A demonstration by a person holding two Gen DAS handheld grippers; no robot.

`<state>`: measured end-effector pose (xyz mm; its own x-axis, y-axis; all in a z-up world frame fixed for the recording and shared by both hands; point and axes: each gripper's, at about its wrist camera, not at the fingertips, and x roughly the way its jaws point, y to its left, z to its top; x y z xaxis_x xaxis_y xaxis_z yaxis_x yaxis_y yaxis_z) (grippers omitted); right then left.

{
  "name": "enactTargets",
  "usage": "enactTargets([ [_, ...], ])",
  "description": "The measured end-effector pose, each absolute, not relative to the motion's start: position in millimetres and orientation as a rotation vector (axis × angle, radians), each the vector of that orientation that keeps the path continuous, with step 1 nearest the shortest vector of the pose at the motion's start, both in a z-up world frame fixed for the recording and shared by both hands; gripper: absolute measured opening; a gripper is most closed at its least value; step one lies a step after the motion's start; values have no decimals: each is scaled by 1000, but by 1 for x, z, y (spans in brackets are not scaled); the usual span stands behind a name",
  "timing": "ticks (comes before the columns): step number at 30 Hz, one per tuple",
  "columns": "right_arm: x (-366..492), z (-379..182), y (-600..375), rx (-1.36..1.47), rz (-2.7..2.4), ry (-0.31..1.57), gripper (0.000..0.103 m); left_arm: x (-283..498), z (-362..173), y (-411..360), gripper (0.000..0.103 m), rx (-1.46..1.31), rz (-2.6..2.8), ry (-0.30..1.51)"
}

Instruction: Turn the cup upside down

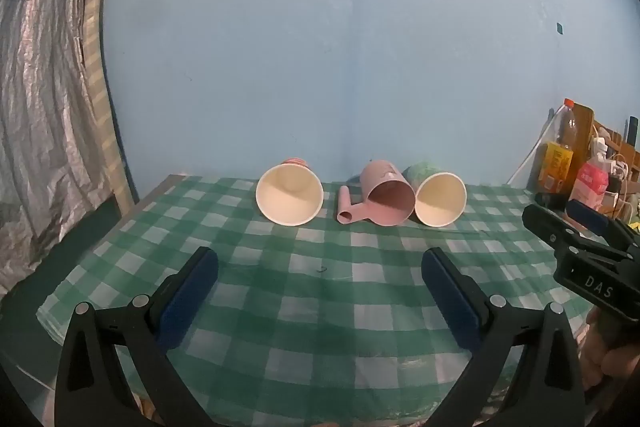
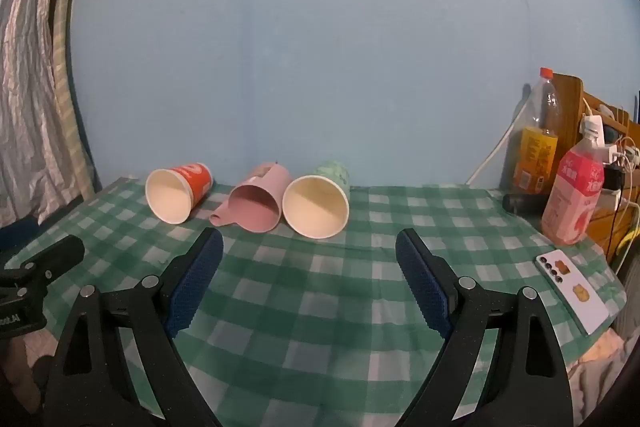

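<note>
Three cups lie on their sides at the back of the checked table, mouths toward me. A red paper cup [image 1: 289,194] [image 2: 176,194] is on the left. A pink handled mug [image 1: 383,195] [image 2: 254,205] is in the middle. A green paper cup [image 1: 438,198] [image 2: 317,205] touches the mug on its right. My left gripper [image 1: 320,267] is open and empty, well short of the cups. My right gripper [image 2: 310,247] is open and empty, just in front of the mug and green cup. The right gripper also shows in the left wrist view [image 1: 560,223].
A green-and-white checked cloth [image 2: 320,307] covers the table against a blue wall. At the right stand an orange-capped bottle [image 2: 538,143], a pink drink bottle [image 2: 574,195], a white phone [image 2: 572,291] and a wooden rack with cables [image 2: 612,155]. A grey curtain [image 1: 36,107] hangs left.
</note>
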<state>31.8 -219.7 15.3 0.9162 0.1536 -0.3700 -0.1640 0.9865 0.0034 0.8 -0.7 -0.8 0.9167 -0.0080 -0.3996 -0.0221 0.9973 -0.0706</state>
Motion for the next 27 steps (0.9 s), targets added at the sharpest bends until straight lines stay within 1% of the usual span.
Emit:
enactTargets([
  [5,32,15,-220,-25,168,380,87,5,-2,-2,103,-61,4,427],
  [6,32,15,-220,-26,168,380,87,0,1,0,103,-62,12,404],
  [27,34,10,-217,-33,169,402,87,3,-7,-5,103,-58,16,390],
])
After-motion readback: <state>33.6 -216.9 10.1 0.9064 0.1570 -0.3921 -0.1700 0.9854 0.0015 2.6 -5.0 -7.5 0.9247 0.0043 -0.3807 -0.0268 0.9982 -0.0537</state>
